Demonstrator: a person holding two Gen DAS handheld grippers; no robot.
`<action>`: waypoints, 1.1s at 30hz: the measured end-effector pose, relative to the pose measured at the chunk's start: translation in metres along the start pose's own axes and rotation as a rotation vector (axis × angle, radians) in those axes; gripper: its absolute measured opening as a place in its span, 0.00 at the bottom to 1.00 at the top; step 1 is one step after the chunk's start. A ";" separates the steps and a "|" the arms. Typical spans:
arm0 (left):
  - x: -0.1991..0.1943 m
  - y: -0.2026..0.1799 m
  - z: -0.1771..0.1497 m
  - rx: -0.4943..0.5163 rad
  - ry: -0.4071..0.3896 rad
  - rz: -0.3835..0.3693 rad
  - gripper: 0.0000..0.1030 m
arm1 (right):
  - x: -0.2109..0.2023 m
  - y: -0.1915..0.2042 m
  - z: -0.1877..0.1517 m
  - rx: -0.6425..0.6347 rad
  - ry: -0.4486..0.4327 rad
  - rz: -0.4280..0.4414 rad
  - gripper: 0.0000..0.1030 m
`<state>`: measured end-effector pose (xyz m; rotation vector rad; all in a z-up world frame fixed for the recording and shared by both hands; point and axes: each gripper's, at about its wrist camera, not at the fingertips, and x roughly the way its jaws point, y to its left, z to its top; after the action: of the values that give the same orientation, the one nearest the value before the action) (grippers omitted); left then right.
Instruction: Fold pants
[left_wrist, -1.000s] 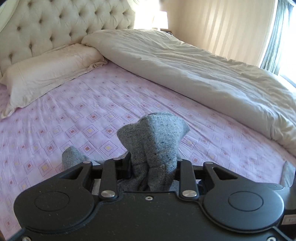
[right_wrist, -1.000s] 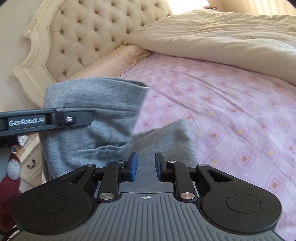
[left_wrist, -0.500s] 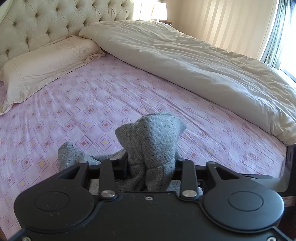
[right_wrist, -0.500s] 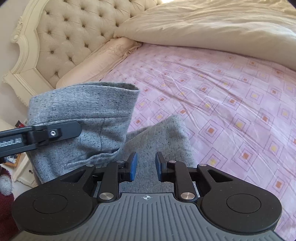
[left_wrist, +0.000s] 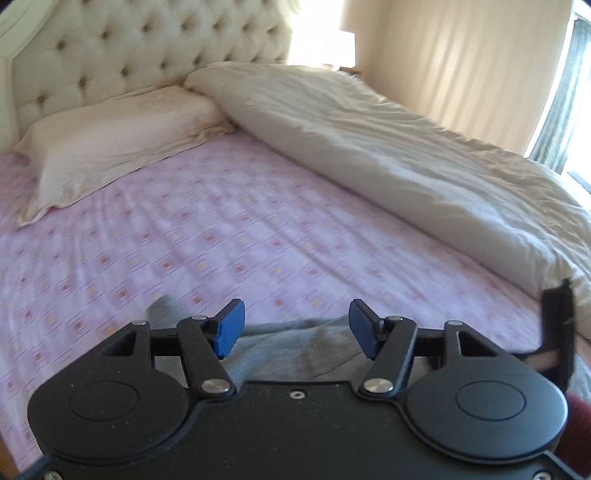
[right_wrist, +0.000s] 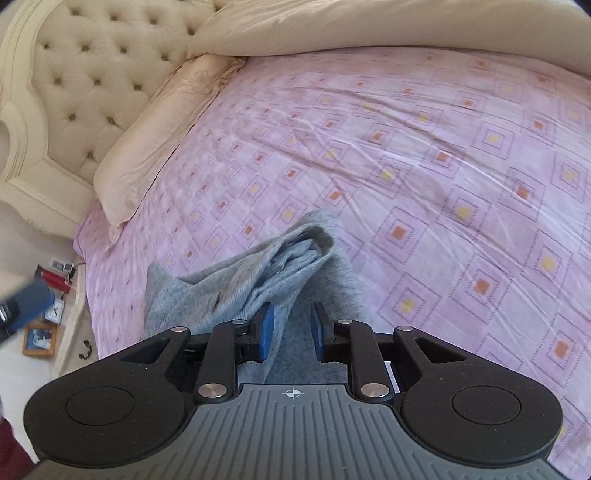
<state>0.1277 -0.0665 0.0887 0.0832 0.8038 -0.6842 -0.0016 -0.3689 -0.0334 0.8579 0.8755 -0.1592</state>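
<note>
From my remote seat I see a bed with a cream tufted headboard (left_wrist: 147, 48) as the anchor of the room: a pale pillow (left_wrist: 110, 140) lies against its foot on a pink sheet (left_wrist: 221, 229) printed with small squares, and a rumpled cream duvet (left_wrist: 388, 155) runs away from the headboard along the sheet's far side. Past the headboard's far end a lamp (left_wrist: 345, 40) glows in strong sunlight, with long cream curtains (left_wrist: 461, 62) beyond it. In my right view, a white nightstand (right_wrist: 70, 332) stands below the headboard's near corner, carrying a framed picture (right_wrist: 38, 339), a small clock (right_wrist: 55, 310) and a red object (right_wrist: 53, 278).
</note>
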 end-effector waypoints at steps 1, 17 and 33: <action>0.000 0.011 -0.006 -0.012 0.012 0.018 0.63 | 0.000 -0.005 0.002 0.025 0.008 0.012 0.21; 0.011 0.094 -0.123 -0.176 0.289 0.108 0.62 | -0.001 -0.002 0.009 -0.012 0.050 -0.021 0.53; 0.006 0.089 -0.136 -0.194 0.259 0.080 0.62 | 0.025 0.021 0.008 -0.113 0.196 -0.141 0.68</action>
<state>0.0974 0.0436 -0.0277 0.0280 1.1067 -0.5229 0.0293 -0.3550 -0.0364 0.7141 1.1193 -0.1477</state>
